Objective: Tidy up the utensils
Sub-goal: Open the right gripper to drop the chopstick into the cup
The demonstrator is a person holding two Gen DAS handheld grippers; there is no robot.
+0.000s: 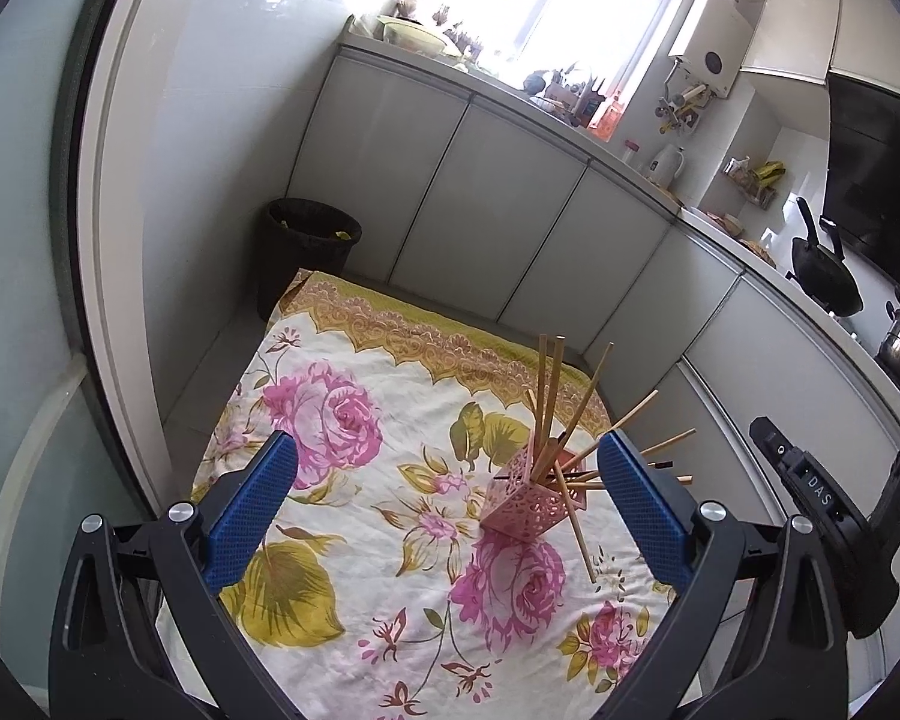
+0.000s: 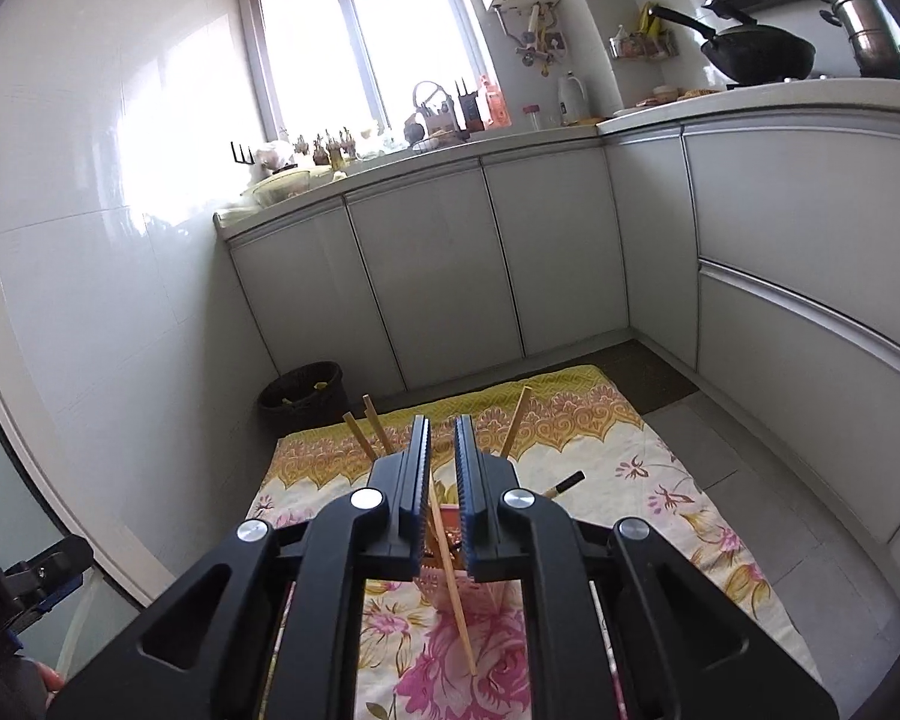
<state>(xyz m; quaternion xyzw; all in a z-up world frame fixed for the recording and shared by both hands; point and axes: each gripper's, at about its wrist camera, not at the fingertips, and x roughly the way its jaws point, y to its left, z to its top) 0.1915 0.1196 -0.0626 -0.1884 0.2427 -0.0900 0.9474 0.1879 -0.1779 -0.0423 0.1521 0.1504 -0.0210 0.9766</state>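
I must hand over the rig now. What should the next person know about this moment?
Left gripper: open, empty.
Right gripper: jaws slightly apart, one chopstick between them; grip unclear, its tip on the floral cloth.
Pink holder: on the cloth, apparently tilted, many chopsticks fanned out inside.
Done: most chopsticks are in.
Left: put this chopstick in the holder.

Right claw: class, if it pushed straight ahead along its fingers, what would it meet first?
Probably the chopstick leaning between the right claw fingers, then the pink holder just behind it; depth is hard to judge.
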